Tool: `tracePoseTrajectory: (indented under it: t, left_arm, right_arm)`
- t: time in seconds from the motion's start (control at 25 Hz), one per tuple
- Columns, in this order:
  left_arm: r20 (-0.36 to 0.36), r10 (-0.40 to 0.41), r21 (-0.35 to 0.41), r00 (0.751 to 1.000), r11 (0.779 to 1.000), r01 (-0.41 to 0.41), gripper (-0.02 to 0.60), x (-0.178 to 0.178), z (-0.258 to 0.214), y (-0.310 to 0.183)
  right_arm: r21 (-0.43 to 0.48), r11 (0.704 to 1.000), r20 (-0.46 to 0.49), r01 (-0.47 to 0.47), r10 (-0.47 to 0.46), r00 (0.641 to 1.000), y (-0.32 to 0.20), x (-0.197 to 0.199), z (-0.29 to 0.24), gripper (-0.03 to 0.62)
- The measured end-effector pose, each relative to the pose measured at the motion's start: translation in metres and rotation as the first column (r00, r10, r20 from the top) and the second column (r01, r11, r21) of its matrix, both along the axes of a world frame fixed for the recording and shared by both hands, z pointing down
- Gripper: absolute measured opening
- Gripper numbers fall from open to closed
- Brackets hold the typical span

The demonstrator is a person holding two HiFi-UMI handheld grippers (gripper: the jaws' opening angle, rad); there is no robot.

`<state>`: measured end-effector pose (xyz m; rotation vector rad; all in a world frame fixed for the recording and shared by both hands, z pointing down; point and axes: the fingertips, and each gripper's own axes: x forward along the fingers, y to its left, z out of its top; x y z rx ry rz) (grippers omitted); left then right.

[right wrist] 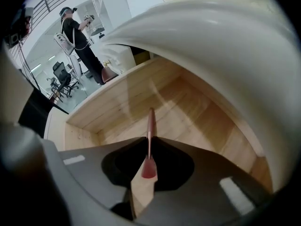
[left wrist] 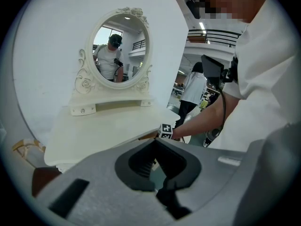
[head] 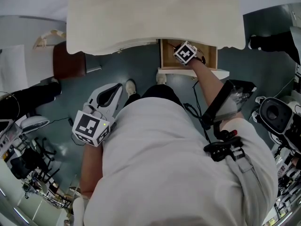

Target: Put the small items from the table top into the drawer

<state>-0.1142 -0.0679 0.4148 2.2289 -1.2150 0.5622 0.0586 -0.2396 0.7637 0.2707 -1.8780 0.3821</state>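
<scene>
The wooden drawer (head: 165, 59) stands pulled out under the front edge of the cream dressing table (head: 155, 13). My right gripper (head: 181, 48) reaches into it, and its marker cube shows above the drawer floor. In the right gripper view the right gripper (right wrist: 149, 138) is shut on a thin reddish-pink stick (right wrist: 150, 124) that points out over the drawer's bare wooden floor (right wrist: 188, 107). My left gripper (head: 116, 87) hangs low by the person's left hip, away from the table. In its own view the left gripper (left wrist: 157, 141) is shut with nothing between the jaws.
An oval mirror (left wrist: 118, 48) stands at the back of the dressing table. A dark brown stool (head: 68, 60) sits left of the table. Cables and equipment (head: 277, 117) crowd the floor at the right, and another person (right wrist: 75, 32) stands far off.
</scene>
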Motion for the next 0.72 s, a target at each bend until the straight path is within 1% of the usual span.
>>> tracePoseTrajectory:
  t: [0.32, 0.44, 0.56, 0.72]
  left_arm:
    - [0.008, -0.005, 0.016, 1.000, 1.000, 0.005, 0.002, -0.004, -0.009, 0.002]
    - [0.000, -0.013, 0.005, 1.000, 1.000, 0.013, 0.002, 0.000, -0.001, -0.008]
    - [-0.005, -0.009, 0.006, 1.000, 1.000, 0.009, 0.002, -0.004, -0.006, -0.003]
    - [-0.010, 0.005, 0.014, 1.000, 1.000, -0.005, 0.002, -0.005, -0.008, -0.001]
  right_arm:
    - [0.040, 0.998, -0.019, 0.049, -0.048, 0.999, 0.003, -0.007, -0.004, 0.049]
    - [0.034, 0.998, -0.020, 0.048, -0.047, 0.999, -0.006, -0.003, 0.004, 0.063]
    - [0.044, 0.998, -0.021, 0.052, -0.051, 0.998, -0.003, -0.007, -0.004, 0.091]
    - [0.056, 0.998, -0.015, 0.026, -0.026, 1.000, -0.005, -0.006, -0.011, 0.097]
